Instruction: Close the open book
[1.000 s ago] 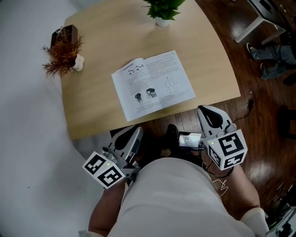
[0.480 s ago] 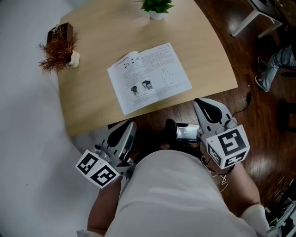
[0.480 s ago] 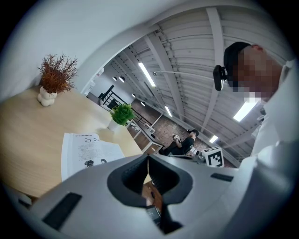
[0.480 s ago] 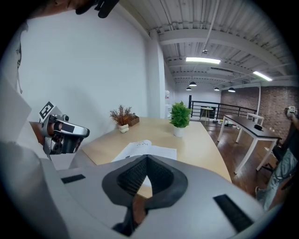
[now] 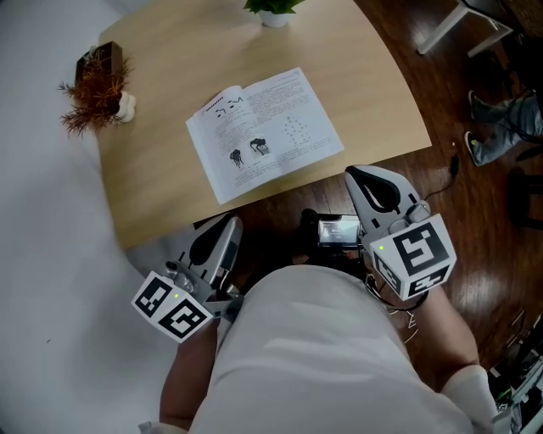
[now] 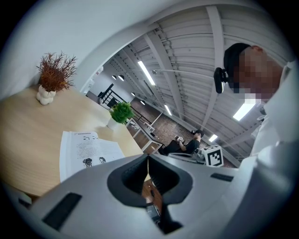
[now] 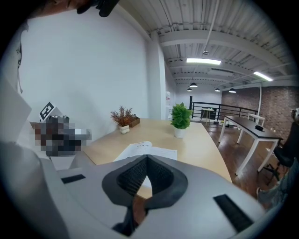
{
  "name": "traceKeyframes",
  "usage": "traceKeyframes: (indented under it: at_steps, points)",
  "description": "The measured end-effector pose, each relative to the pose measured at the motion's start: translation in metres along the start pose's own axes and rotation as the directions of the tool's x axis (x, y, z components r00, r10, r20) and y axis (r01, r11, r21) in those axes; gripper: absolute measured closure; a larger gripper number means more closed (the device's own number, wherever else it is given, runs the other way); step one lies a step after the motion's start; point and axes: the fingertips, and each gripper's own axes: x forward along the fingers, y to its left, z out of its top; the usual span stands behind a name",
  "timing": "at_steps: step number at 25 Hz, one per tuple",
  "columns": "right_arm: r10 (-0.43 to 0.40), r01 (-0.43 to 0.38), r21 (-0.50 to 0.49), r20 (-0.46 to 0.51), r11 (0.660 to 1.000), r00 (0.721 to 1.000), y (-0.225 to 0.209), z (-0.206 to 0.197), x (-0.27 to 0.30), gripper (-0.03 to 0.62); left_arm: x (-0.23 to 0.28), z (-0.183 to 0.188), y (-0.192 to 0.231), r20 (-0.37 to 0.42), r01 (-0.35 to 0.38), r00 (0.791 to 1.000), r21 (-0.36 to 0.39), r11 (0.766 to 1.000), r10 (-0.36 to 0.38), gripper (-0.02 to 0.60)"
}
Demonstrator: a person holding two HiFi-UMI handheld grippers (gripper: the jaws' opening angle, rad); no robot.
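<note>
The open book (image 5: 265,127) lies flat on the wooden table (image 5: 161,178), pages up, close to the near edge. Both grippers hang below that edge, in front of my body and apart from the book. My left gripper (image 5: 227,225) is shut with nothing in it; in its own view the left gripper (image 6: 148,157) has its jaws together, with the book (image 6: 86,150) ahead to the left. The right gripper (image 5: 354,175) is also shut and empty. In its own view, the right gripper (image 7: 146,158) points at the book (image 7: 148,150), just beyond its tips.
A green potted plant (image 5: 271,8) stands at the table's far edge and a dried plant (image 5: 92,89) at its far left corner. A small device with a screen (image 5: 339,230) sits between the grippers. A person's feet (image 5: 501,127) rest on the floor at right.
The head view has shifted, so the table and book now sit higher and further left. Both grippers stay shut below the table's near edge.
</note>
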Motion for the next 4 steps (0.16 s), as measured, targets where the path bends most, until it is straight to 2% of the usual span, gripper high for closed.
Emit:
traceKeyframes:
  at_steps: [4]
  points:
    - [0.007, -0.007, -0.003, 0.002, 1.0, 1.0, -0.0025, 0.0004, 0.0006, 0.592, 0.0037, -0.0016, -0.0016, -0.009, -0.004, 1.0, -0.001, 1.0, 0.004, 0.584]
